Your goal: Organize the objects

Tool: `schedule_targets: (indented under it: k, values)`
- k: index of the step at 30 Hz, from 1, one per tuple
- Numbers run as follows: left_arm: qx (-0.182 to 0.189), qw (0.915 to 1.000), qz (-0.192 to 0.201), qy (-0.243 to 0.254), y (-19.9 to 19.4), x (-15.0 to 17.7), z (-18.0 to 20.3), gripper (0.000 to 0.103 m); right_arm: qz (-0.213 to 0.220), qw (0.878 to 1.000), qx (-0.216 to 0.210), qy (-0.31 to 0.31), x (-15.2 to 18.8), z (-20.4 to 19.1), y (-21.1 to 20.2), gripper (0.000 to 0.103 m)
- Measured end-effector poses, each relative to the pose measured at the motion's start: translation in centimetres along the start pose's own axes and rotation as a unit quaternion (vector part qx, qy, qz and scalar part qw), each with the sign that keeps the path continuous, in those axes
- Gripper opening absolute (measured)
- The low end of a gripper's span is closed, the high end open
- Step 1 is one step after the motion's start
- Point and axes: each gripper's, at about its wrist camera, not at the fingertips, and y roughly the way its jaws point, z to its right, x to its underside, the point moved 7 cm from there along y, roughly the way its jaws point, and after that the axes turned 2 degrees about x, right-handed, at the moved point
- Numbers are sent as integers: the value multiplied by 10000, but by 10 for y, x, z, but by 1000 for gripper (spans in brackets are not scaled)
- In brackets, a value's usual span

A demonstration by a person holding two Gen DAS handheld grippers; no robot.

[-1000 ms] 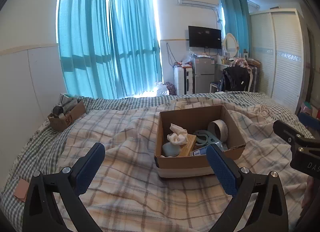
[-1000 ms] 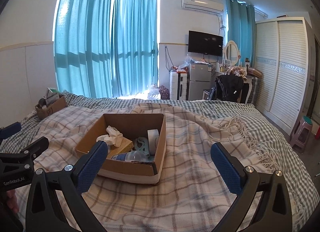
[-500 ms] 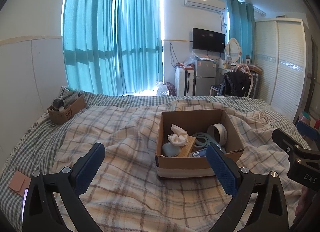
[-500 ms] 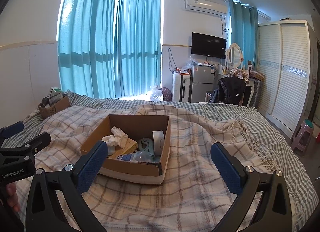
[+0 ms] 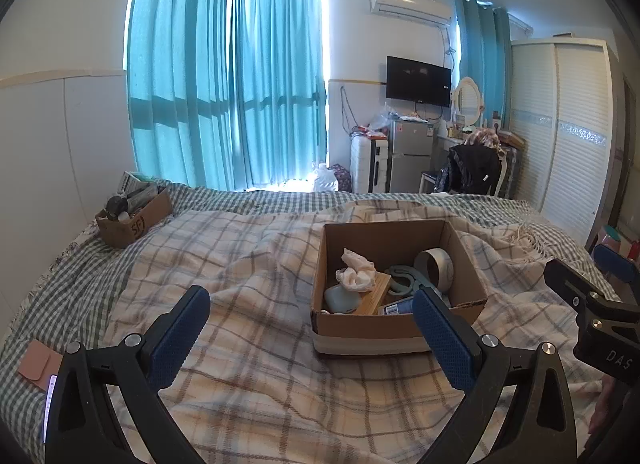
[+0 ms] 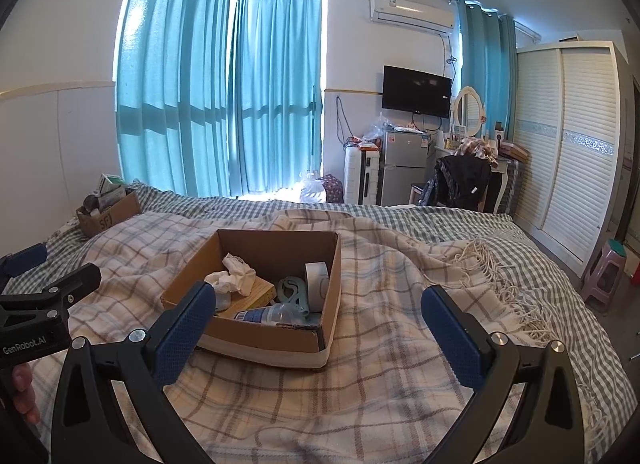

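Note:
An open cardboard box (image 5: 362, 328) (image 6: 276, 338) sits on the plaid blanket in the middle of the bed. In it lie a crumpled white cloth (image 5: 356, 274) (image 6: 234, 276), a roll of tape (image 5: 438, 268) (image 6: 318, 286), a teal clip (image 5: 406, 282) (image 6: 294, 292), a wooden block (image 5: 378, 292) and a plastic bottle (image 6: 272, 312). My left gripper (image 5: 310, 338) is open and empty, low in front of the box. My right gripper (image 6: 318, 328) is open and empty, near the box's front right corner.
A smaller cardboard box (image 5: 134, 218) (image 6: 108, 212) full of items stands at the bed's far left. A pink wallet (image 5: 36, 362) lies at the near left edge. A wardrobe (image 6: 568, 144), fridge (image 6: 402, 166) and a pink stool (image 6: 606, 276) stand beyond the bed.
Both grippers have risen and tilted a little, so the box sits lower in each view. Both stay open and empty.

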Motion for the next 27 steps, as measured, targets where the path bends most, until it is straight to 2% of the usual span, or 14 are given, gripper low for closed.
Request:
schedule_targets:
  k: [27]
  values:
    - [51, 10000, -62, 58, -1, 2, 5, 103, -33, 10000, 29, 37, 2, 2, 3, 103]
